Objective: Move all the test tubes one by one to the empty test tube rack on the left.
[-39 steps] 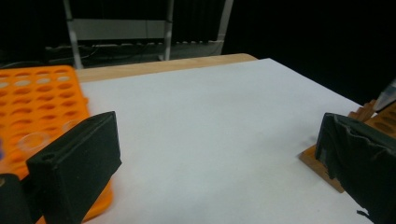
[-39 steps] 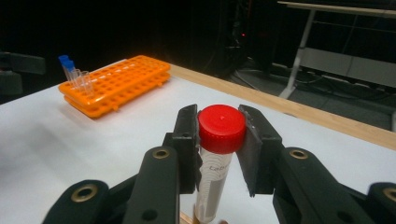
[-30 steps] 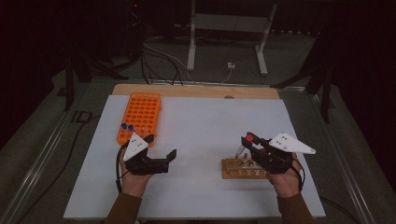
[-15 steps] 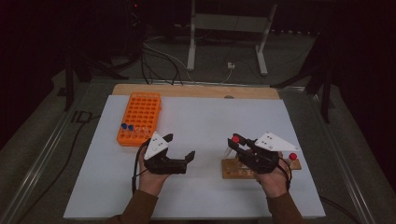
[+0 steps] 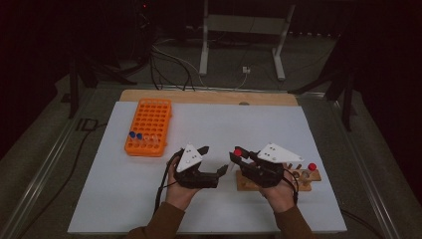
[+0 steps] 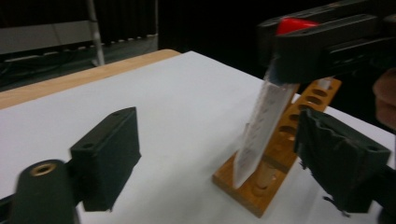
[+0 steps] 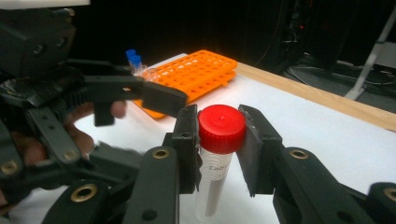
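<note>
- The bench (image 5: pixel 149 199) has a white top with a bare wood strip along its far edge, and everything sits on the white part.
- Landmark is the wooden rack (image 5: pixel 303 178), a low wood block with a row of holes, on the near right of the bench. Another red-capped tube (image 5: pixel 312 167) stands at its right end.
- The orange rack (image 5: pixel 150 127) is well to the left of the wooden rack and farther back, with a couple of blue-capped tubes (image 5: pixel 135 135) in its near corner.
- Left tongs (image 5: pixel 213 160) hover just left of the wooden rack's left end. Jaws are wide but have just been closing in a bit; the tube's tip sits between them in the left gripper view, with nothing touching the pads.
- Right tongs (image 7: pixel 219 135) are over the wooden rack's left end, clamped on the red-capped tube (image 7: pixel 215 154) right at its cap.
- That tube hangs tilted, its lower tip just above the rack's left-end holes.
</note>
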### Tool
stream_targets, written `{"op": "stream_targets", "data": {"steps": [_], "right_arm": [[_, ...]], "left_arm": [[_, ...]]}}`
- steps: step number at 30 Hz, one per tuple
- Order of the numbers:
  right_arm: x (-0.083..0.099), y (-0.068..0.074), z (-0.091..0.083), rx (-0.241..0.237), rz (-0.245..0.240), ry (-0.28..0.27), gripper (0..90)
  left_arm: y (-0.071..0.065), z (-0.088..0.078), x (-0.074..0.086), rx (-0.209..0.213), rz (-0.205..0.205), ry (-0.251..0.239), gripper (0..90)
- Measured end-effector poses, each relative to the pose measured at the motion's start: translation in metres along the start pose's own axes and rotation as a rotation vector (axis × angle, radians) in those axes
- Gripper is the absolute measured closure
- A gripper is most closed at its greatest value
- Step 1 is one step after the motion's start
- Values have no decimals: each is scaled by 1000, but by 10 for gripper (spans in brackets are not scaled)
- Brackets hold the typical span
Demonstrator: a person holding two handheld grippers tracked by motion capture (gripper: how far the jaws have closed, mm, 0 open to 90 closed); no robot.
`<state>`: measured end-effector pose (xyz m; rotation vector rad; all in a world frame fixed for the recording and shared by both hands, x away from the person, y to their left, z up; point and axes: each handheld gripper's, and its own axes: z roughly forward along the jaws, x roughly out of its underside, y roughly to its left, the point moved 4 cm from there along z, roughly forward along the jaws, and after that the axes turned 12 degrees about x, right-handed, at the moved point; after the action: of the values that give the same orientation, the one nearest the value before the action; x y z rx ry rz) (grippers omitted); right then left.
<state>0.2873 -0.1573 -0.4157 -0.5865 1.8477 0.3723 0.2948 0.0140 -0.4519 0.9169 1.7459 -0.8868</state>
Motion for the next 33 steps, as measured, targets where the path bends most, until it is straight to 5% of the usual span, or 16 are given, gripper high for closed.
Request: {"op": "stream_targets", "data": {"steps": [5,15,19,24,33], "right_arm": [[0,6,3,-20,-1,5,695],[2,14,7,-45,-9,13,695],[3,15,7,-49,-14,21,690],[3,9,3,-52,0,-4,478],[8,-9,-7,37,9,-12,182]], "left_arm": [[-8,8,1,16,30,23,244],[-17,14,4,48,76,68,717],[-18,14,4,48,88,85,753],[-11,9,5,10,74,83,754],[9,-16,6,-63,43,59,754]]}}
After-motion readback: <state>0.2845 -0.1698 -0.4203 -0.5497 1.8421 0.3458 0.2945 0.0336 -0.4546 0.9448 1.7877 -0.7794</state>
